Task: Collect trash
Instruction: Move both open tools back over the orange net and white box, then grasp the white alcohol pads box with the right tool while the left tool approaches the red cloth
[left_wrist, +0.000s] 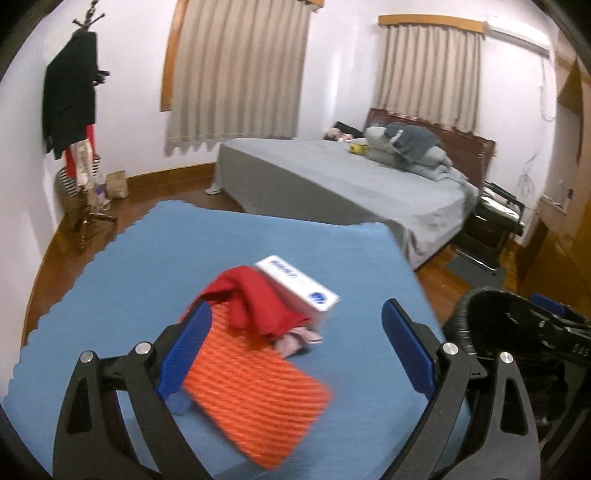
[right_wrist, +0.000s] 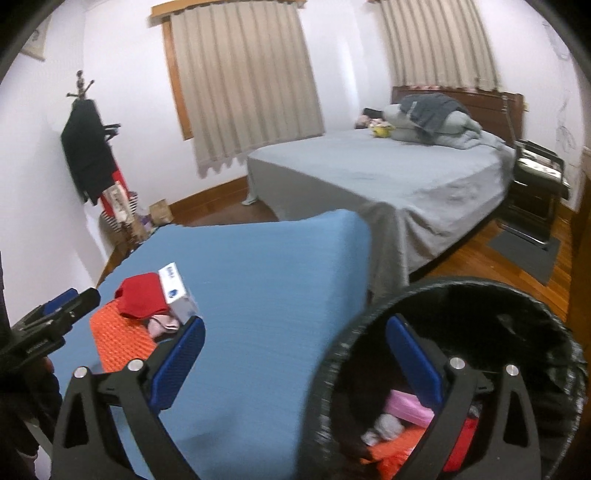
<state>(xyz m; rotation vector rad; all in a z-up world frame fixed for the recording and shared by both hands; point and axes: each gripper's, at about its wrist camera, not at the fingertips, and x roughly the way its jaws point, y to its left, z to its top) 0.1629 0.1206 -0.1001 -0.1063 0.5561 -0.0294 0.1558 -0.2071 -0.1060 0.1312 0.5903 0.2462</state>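
Observation:
On the blue mat (left_wrist: 147, 266) lie an orange ribbed packet (left_wrist: 255, 395), a red crumpled wrapper (left_wrist: 255, 299), a white and blue box (left_wrist: 299, 288) and a small pink scrap (left_wrist: 295, 341). My left gripper (left_wrist: 295, 350) is open just above the orange packet, its left finger beside the packet's edge. My right gripper (right_wrist: 295, 365) is open and empty, with its right finger over the black bin (right_wrist: 480, 332). The bin holds pink, orange, red and grey trash (right_wrist: 406, 406). The same pile shows in the right wrist view, with the orange packet (right_wrist: 118, 339) at the left.
A grey bed (left_wrist: 332, 177) stands behind the mat, with pillows and clothes at its head. A coat rack (left_wrist: 77, 110) with a black coat stands in the left corner. A black chair (left_wrist: 495, 210) sits beside the bed. The floor is wood.

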